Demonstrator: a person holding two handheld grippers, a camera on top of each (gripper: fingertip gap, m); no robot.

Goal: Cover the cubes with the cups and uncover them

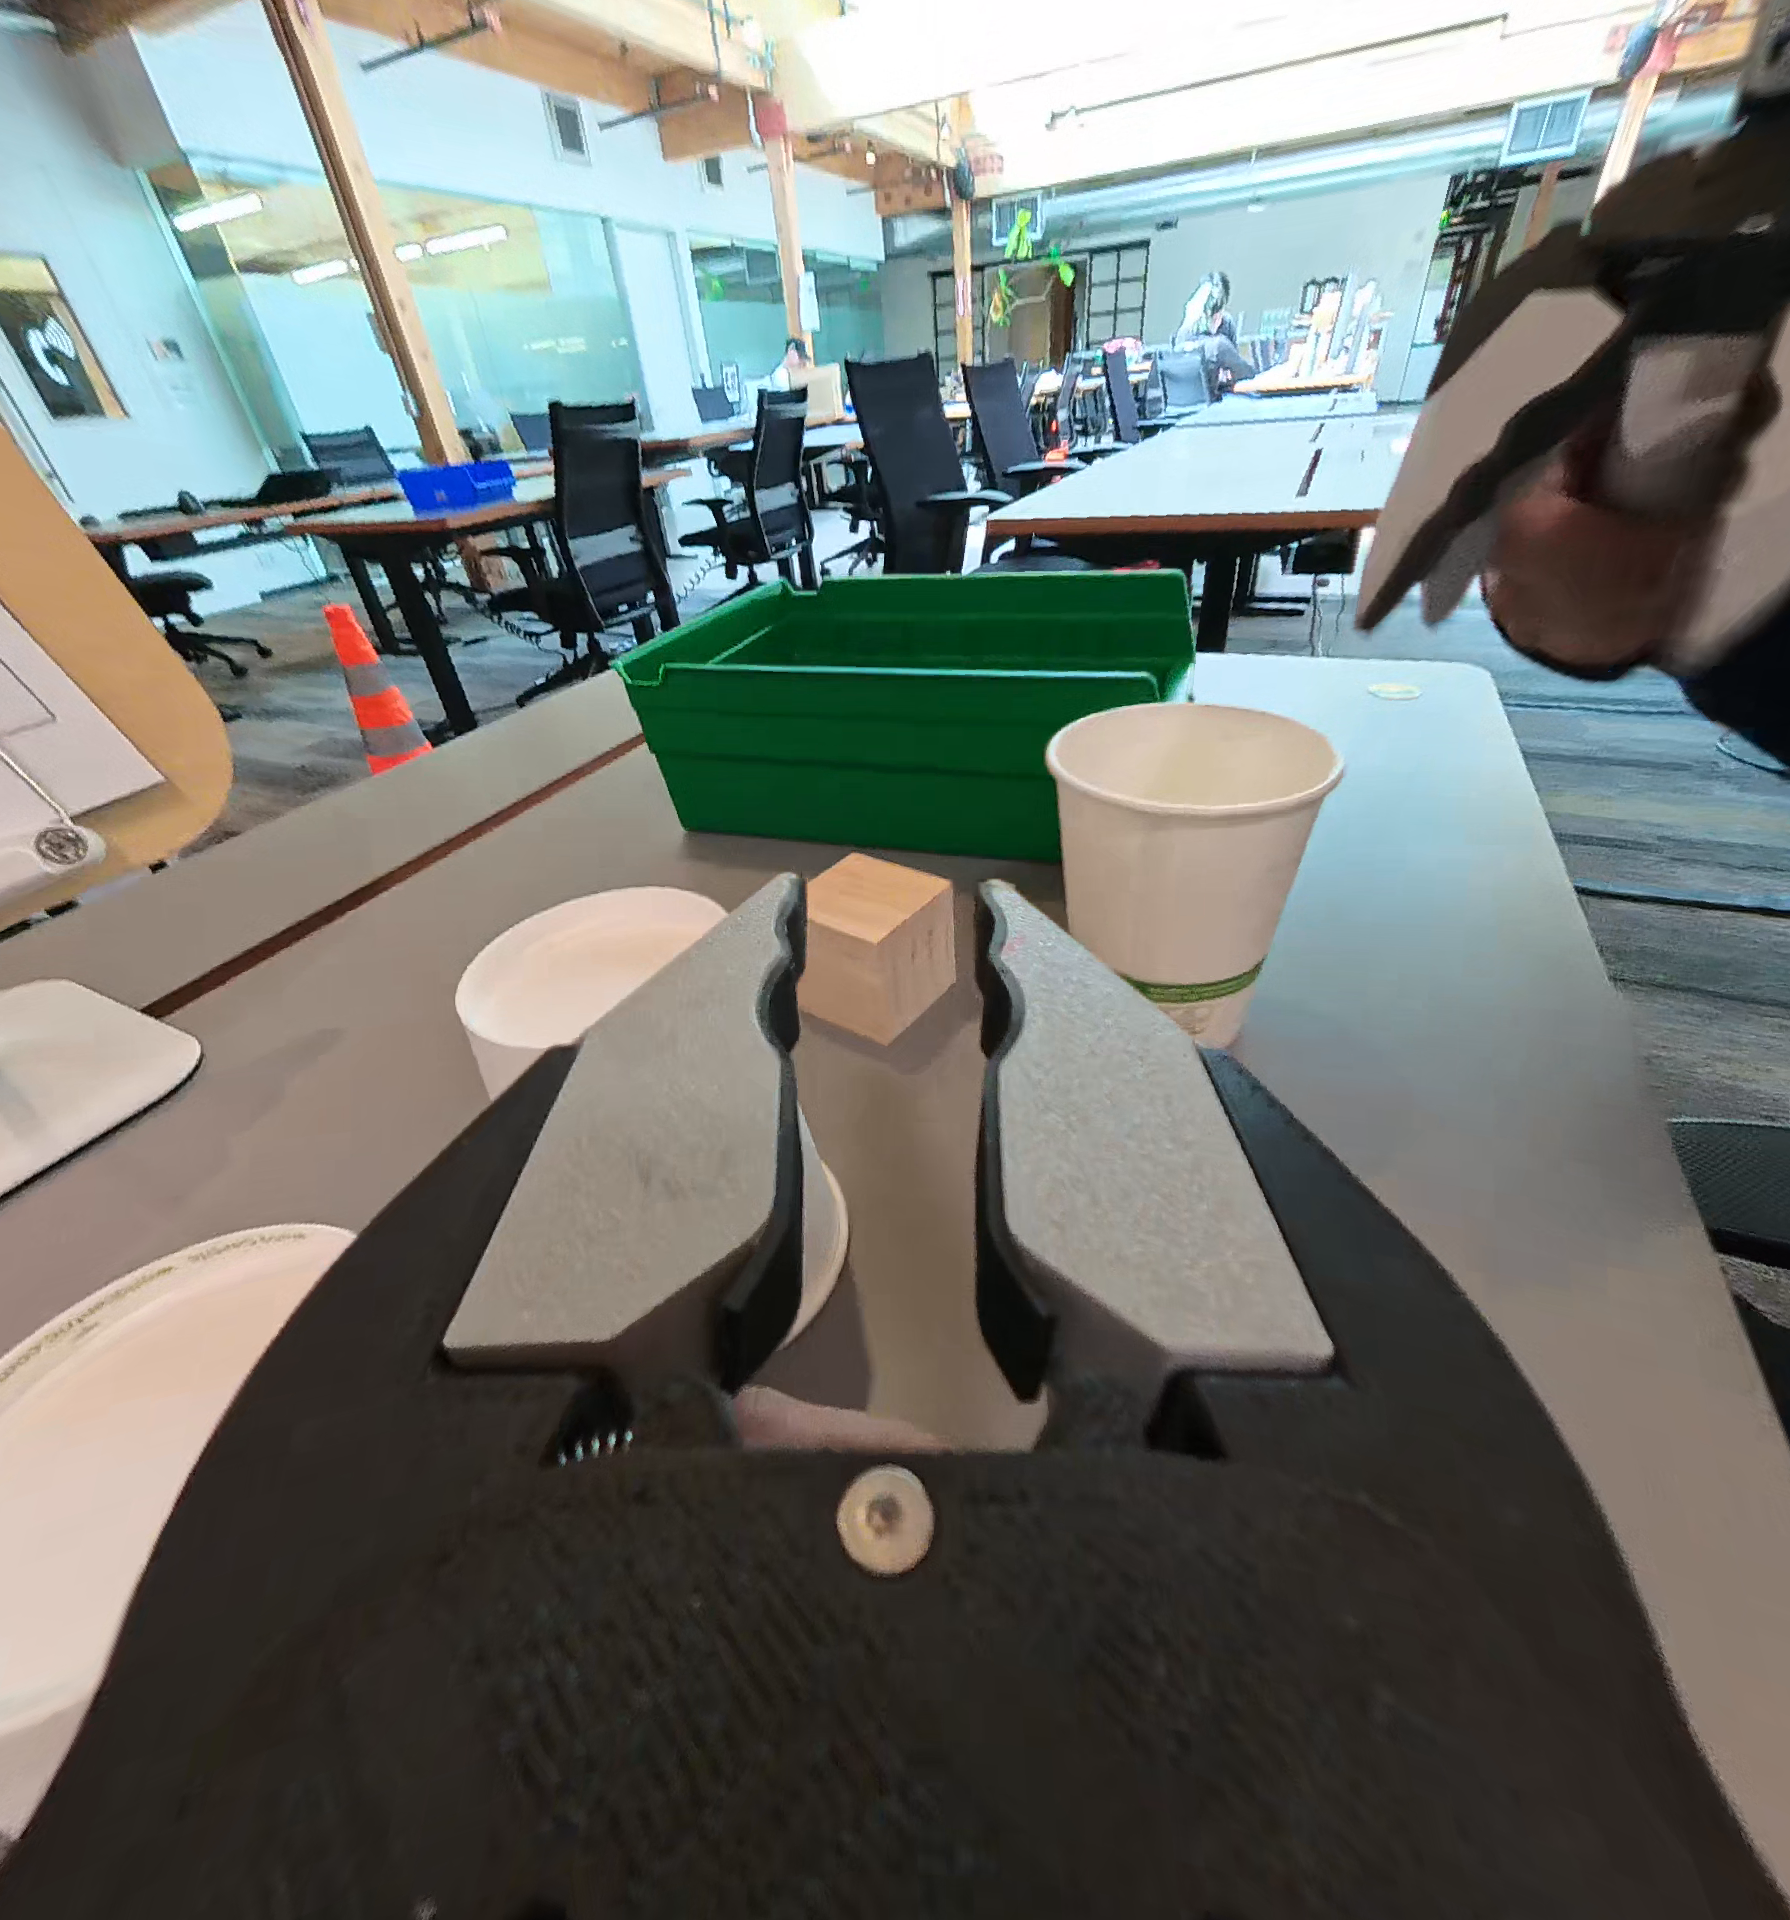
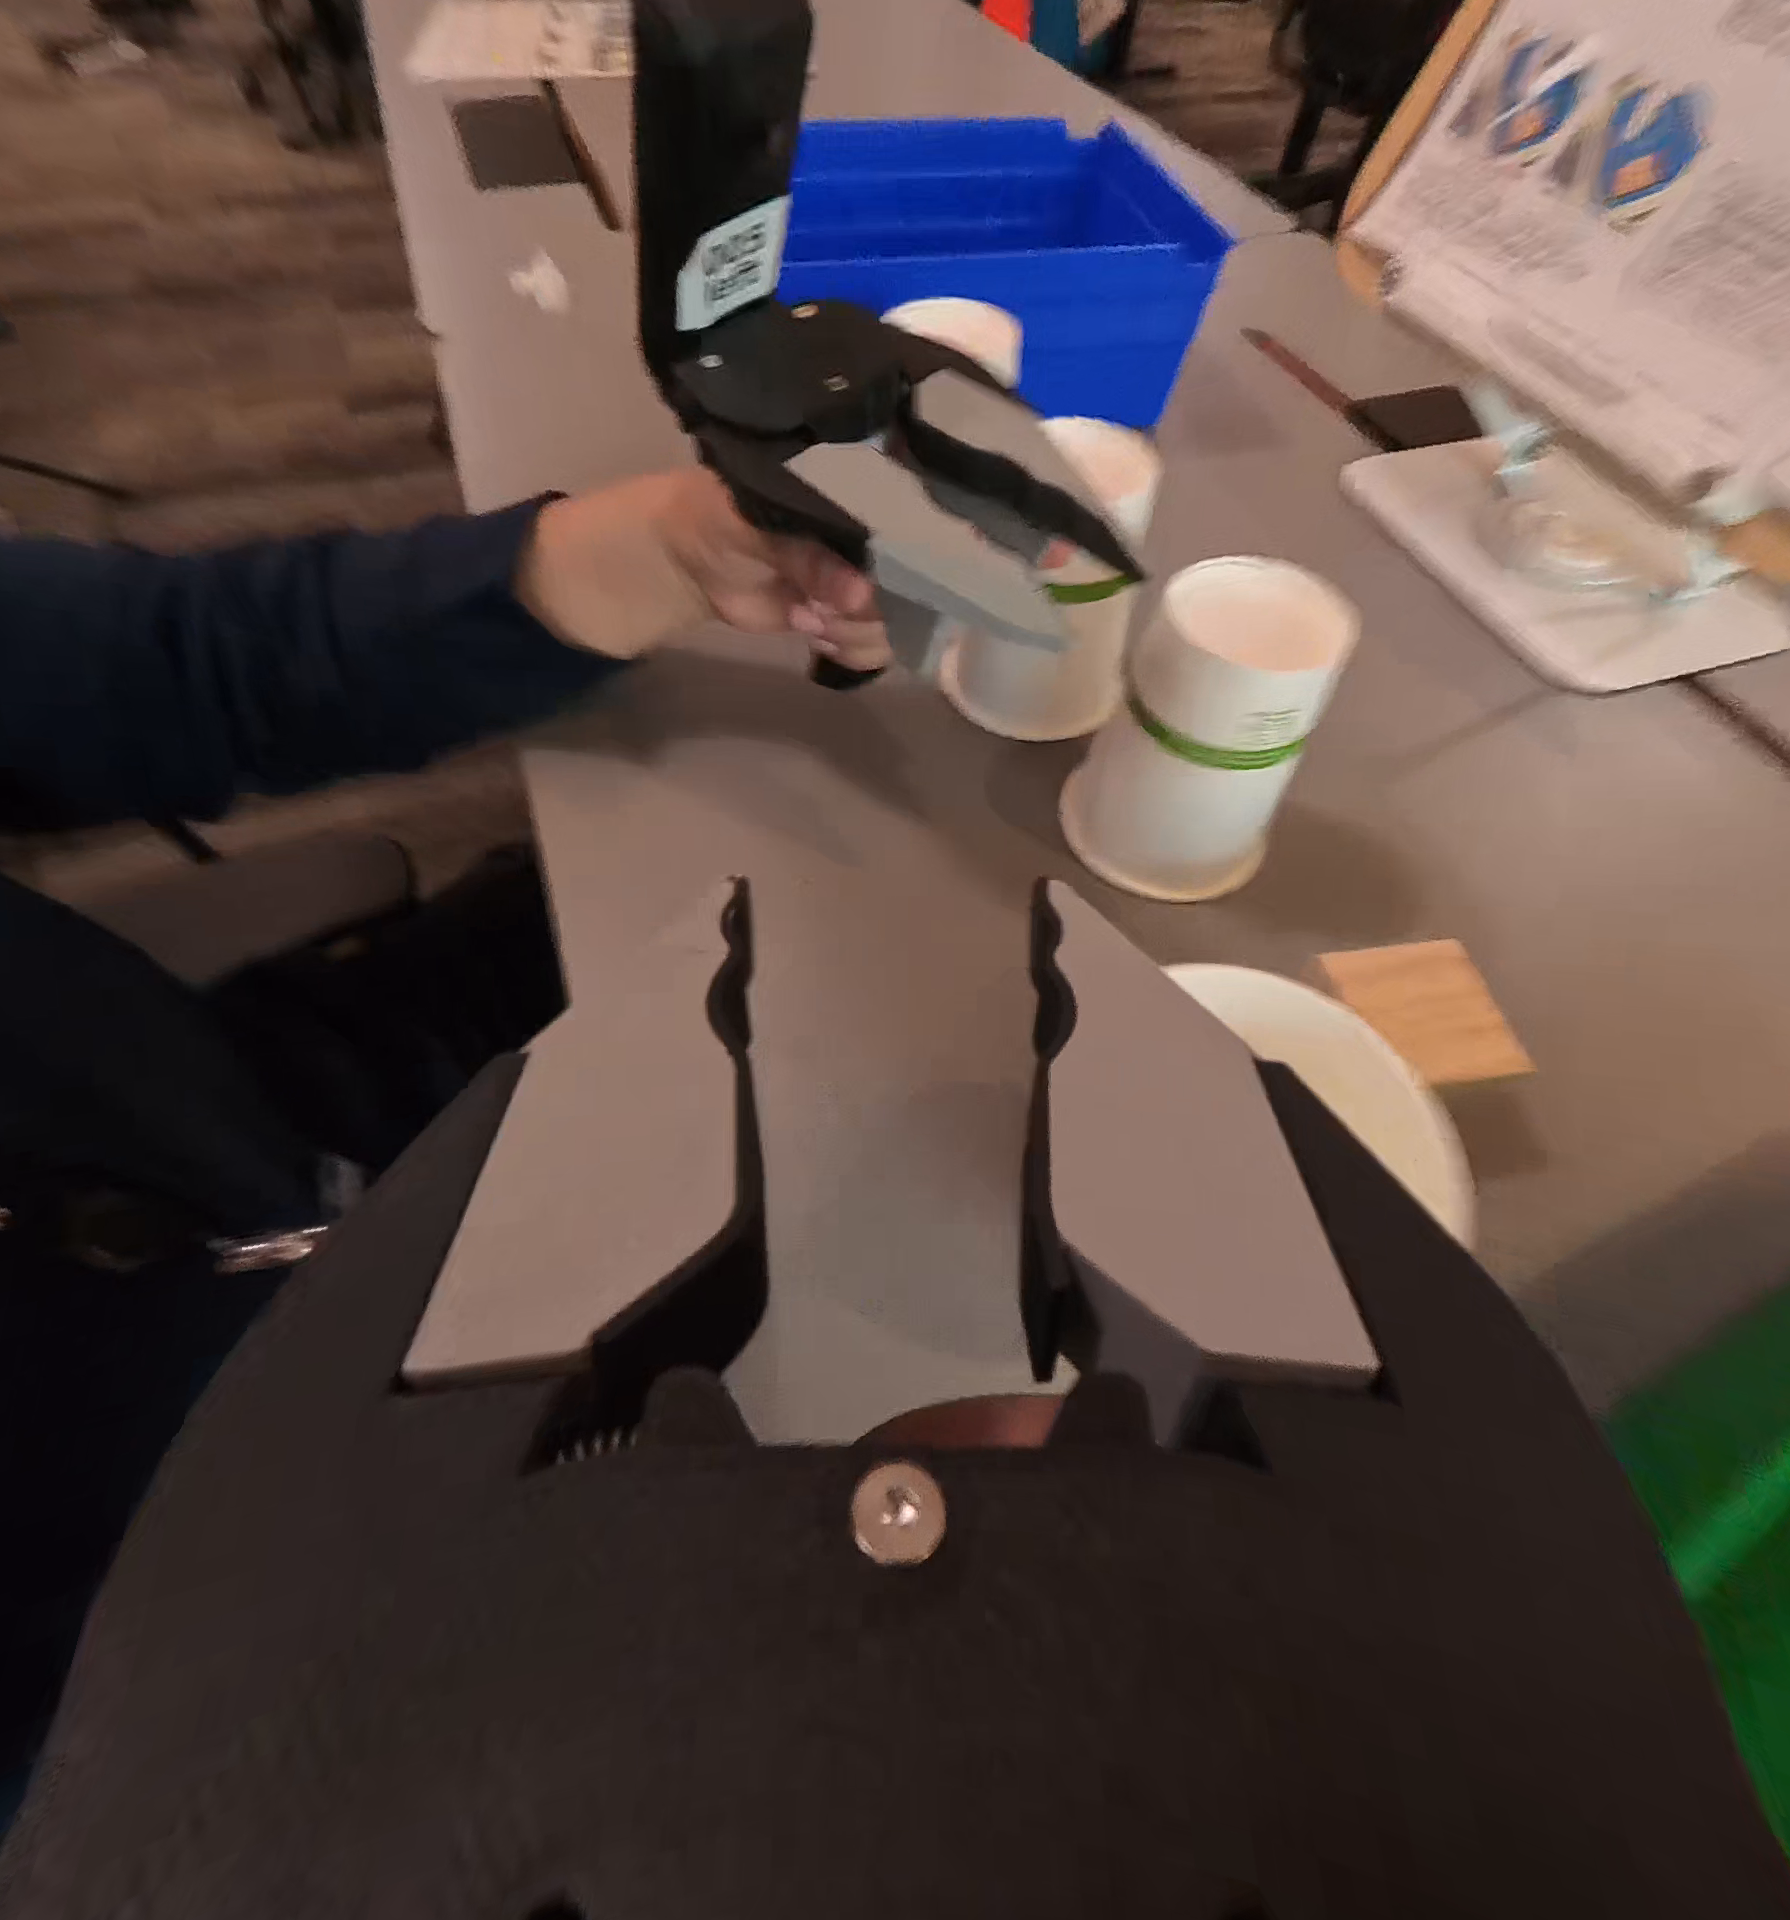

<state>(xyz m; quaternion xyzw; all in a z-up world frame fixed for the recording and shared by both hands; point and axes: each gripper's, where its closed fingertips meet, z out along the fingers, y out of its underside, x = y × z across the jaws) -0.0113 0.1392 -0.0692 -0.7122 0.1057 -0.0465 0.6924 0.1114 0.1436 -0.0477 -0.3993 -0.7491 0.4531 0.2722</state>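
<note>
Left wrist view: the wooden cube [image 1: 878, 961] sits uncovered on the grey worktop [image 1: 1442, 987], seen past your left tool [image 1: 889, 951]. The tool's fingers [image 1: 756, 966] are spread, nothing pinched; a gap shows between each pad and the cube.

Just right of the cube, one white paper cup [image 1: 1187, 862] stands upright, mouth up. Left of the cube, an inverted cup [image 1: 574, 971] stands base up, partly behind the left finger. A further inverted cup [image 1: 60, 1475] lies at the near left edge.

Behind the cube: green bin [image 1: 912, 717]. Your right tool [image 1: 1473, 561] is raised at upper right, blurred.

Right wrist view: right tool [image 2: 891, 935] spread over bare worktop, gripping nothing. The cube [image 2: 1421, 1008] lies to its right, just beside the rim of the upright cup [image 2: 1327, 1081]. Two inverted cups [image 2: 1203, 748] stand farther off; your left tool [image 2: 1036, 530] hovers above the rear one, probably not touching it, though motion blur limits certainty. Blue bin [image 2: 1005, 249] beyond; a stand with printed sheets [image 2: 1597, 312] to the right.
</note>
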